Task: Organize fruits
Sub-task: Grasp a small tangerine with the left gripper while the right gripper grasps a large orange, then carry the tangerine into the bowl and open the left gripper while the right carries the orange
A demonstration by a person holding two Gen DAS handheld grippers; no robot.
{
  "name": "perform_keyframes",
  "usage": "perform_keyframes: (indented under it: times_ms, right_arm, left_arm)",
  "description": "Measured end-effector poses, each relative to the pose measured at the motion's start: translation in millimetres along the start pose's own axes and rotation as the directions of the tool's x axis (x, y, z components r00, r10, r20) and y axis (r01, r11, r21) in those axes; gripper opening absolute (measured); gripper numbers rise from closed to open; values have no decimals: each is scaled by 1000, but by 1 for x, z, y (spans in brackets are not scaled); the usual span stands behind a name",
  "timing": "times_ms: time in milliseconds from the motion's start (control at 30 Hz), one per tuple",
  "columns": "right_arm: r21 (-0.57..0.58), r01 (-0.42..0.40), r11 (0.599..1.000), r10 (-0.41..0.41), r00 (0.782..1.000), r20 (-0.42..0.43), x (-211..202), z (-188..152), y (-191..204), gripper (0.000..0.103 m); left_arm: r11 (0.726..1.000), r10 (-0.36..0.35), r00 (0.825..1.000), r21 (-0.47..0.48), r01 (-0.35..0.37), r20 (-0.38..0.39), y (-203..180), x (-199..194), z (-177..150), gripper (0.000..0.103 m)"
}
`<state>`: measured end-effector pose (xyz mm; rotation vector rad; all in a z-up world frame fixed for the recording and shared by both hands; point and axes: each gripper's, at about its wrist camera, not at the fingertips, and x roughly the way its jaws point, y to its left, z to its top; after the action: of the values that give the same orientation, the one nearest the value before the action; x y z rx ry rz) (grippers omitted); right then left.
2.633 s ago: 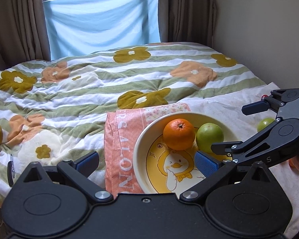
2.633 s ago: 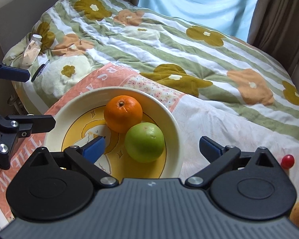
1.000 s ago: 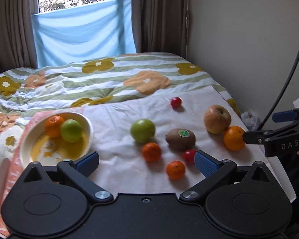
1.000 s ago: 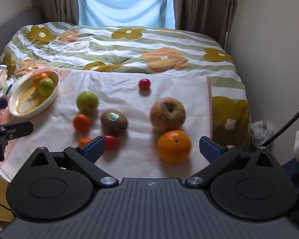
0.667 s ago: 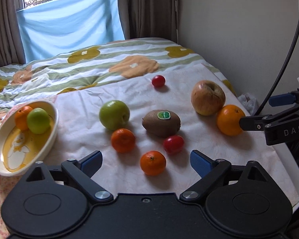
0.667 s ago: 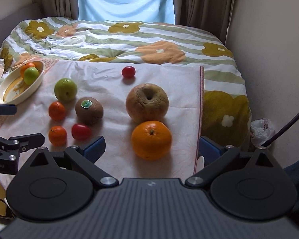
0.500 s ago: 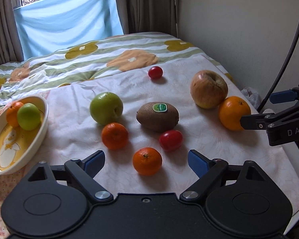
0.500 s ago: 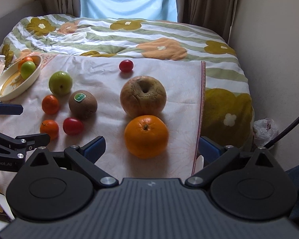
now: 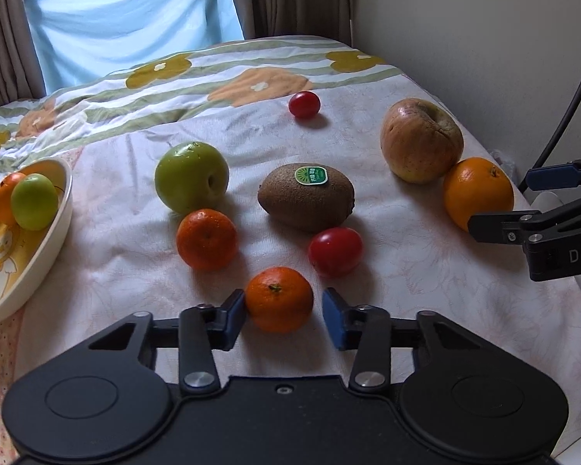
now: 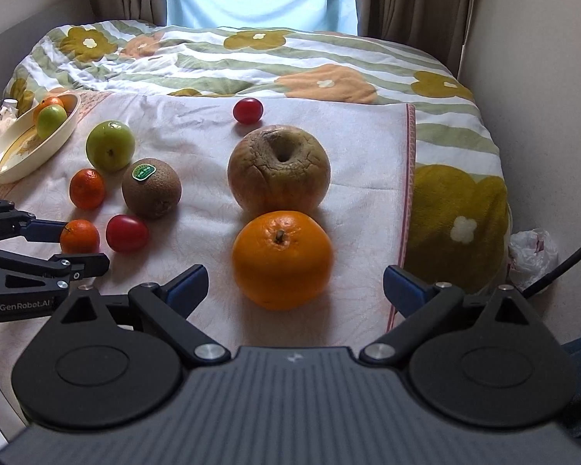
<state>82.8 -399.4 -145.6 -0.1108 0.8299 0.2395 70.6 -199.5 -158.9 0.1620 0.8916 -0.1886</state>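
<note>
Right now my left gripper (image 9: 284,308) straddles the small mandarin (image 9: 279,299) nearest the front edge of the cloth (image 9: 426,271) spread over the bed (image 10: 329,58). Its fingers are partly drawn in, one pad touching the peel and the other just off it, so I judge the pinch is not yet made. My right gripper (image 10: 295,281) is spread wide around the big orange (image 10: 282,257) near the cloth's right edge, well clear on both sides, lined up to take it next. Both fruits are bright and glossy with green stem nubs. Just beyond sit a red tomato (image 9: 336,251), a second mandarin (image 9: 207,238), a stickered kiwi (image 9: 306,196) and a wrinkled apple (image 10: 279,168) touching the orange. Farther off lie a green apple (image 9: 191,181) and another tomato (image 9: 304,104). At the left edge, the bowl (image 9: 38,255) already holds two fruits, the likely destination.
</note>
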Motion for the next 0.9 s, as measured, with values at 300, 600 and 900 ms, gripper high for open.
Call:
perform_keyframes:
  times_ms: [300, 600, 900]
  right_arm:
    - [-12, -17, 1000, 17, 1000, -11, 10, 4, 3, 99]
    - [-13, -19, 1000, 19, 1000, -25, 18, 6, 7, 83]
    - [0, 9, 1000, -9, 999, -36, 14, 5, 12, 77]
  left_arm:
    - [1000, -9, 1000, -4, 9, -1, 1, -1, 0, 40]
    - [1000, -11, 1000, -2, 11, 1, 4, -2, -2, 40]
    - [999, -12, 1000, -33, 12, 3, 16, -12, -8, 40]
